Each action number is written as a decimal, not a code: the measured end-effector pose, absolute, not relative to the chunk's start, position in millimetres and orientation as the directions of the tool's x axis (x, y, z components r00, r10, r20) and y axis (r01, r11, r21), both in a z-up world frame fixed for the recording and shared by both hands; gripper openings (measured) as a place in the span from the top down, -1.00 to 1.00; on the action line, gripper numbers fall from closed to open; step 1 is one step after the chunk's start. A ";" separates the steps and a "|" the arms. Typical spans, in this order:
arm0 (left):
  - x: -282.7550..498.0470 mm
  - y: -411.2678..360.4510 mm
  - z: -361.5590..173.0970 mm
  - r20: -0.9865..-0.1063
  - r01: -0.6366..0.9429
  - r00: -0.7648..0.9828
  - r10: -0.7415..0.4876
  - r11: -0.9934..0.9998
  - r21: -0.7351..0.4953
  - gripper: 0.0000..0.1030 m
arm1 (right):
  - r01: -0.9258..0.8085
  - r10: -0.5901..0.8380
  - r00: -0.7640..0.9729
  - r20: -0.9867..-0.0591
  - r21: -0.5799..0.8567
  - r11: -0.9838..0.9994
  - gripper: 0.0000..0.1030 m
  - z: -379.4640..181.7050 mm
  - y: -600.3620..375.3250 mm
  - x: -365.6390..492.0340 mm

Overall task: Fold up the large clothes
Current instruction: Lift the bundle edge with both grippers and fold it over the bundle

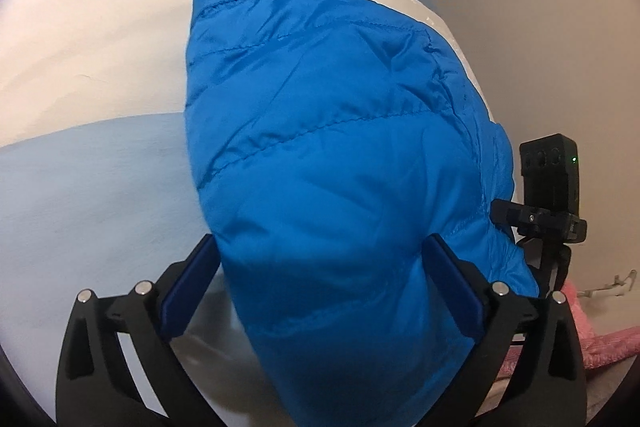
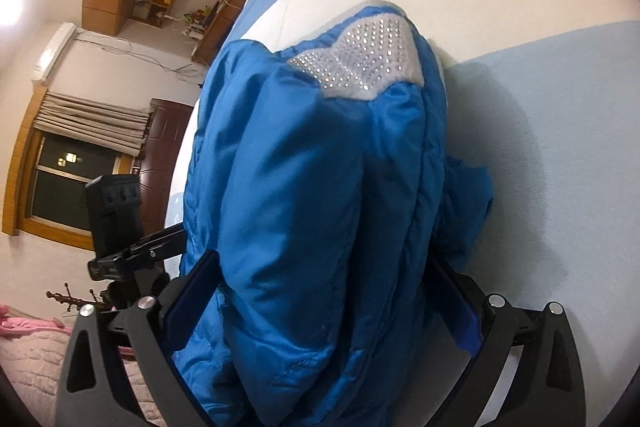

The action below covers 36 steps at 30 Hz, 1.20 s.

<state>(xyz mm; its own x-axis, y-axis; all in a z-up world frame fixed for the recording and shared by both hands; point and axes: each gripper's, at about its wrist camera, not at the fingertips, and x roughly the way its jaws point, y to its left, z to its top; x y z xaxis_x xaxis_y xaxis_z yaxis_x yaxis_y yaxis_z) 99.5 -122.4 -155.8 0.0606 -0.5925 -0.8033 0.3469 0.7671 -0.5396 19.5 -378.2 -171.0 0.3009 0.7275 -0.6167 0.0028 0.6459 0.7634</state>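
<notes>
A bright blue quilted puffer jacket (image 1: 328, 155) lies folded into a thick bundle on a white and light-blue striped surface (image 1: 92, 67). My left gripper (image 1: 320, 259) has its fingers wide apart on either side of one end of the bundle, the padding bulging between them. In the right wrist view the jacket (image 2: 304, 187) shows a grey patch studded with rhinestones (image 2: 368, 55) at its far end. My right gripper (image 2: 320, 279) likewise straddles the bundle with wide jaws, the fabric filling the gap. The other gripper's camera body shows in each view (image 1: 550, 171) (image 2: 116, 211).
The striped surface (image 2: 540, 147) extends around the jacket. A pink quilted cover (image 2: 28, 347) lies at the lower left of the right wrist view and also shows in the left wrist view (image 1: 600, 343). A window, curtain, wooden cabinets and air conditioner (image 2: 56, 51) are behind.
</notes>
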 end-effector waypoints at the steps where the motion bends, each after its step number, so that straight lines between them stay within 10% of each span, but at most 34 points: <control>1: 100.8 -121.8 -158.0 -0.796 0.345 0.056 -0.603 0.759 -0.552 -0.96 | 0.003 0.732 0.301 -0.610 0.769 0.639 -0.94 -171.8 -379.1 18.8; 8: 101.2 -118.9 -162.8 -0.766 0.328 0.050 -0.641 0.735 -0.594 -0.85 | -0.004 0.743 0.318 -0.589 0.783 0.623 -0.82 -175.6 -380.2 12.5; 19: 78.6 -127.2 -120.8 -0.763 0.402 0.153 -0.628 0.745 -0.532 -0.16 | -0.035 0.764 0.380 -0.522 0.817 0.576 0.16 -150.5 -384.4 -10.2; 36: 83.4 -70.1 -57.4 -0.695 0.448 0.277 -0.663 0.729 -0.517 -0.11 | -0.190 0.755 0.429 -0.496 0.767 0.613 0.21 -72.4 -356.0 20.7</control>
<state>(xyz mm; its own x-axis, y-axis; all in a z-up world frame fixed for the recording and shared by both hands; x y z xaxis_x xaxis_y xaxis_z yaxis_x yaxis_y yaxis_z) 83.4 -70.1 -57.4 0.2773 -0.6632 -0.6951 0.4480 0.7293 -0.5171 20.7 -356.0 -72.4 0.4288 0.7547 -0.4965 -0.1898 0.6126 0.7673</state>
